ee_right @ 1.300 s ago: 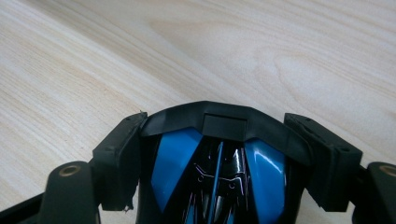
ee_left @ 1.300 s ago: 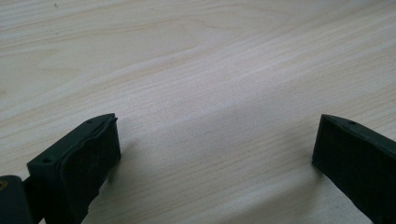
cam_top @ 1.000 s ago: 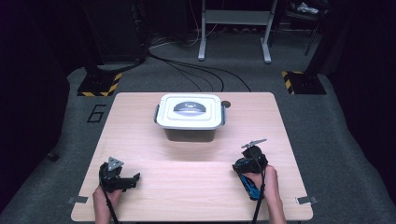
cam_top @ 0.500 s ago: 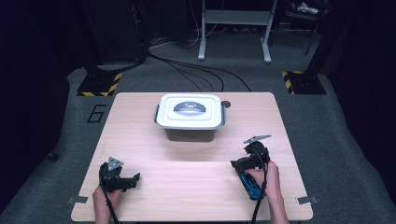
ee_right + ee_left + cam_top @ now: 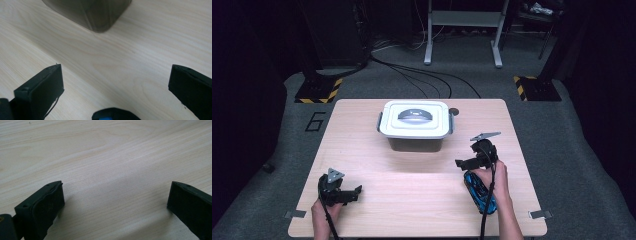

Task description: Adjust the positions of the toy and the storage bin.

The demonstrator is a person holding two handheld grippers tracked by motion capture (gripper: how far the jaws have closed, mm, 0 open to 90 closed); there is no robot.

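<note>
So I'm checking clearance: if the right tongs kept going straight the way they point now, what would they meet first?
Probably bare table first, since the open right tongs tilt down at it. The lidded container's lower corner lies just beyond, though depth is unclear.

Only the lidded container [image 5: 416, 125] (table's far middle) blocks the bare wooden table [image 5: 412, 190].

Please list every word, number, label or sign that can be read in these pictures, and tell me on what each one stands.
"6": a large dark number on the grey floor, left of the wooden table.
Yellow-and-black hazard stripes, without any words: on the two stand bases on the floor.
White lid of the container: I can read no label or brand on it.
Left gripper view and right gripper view: no text.
</note>
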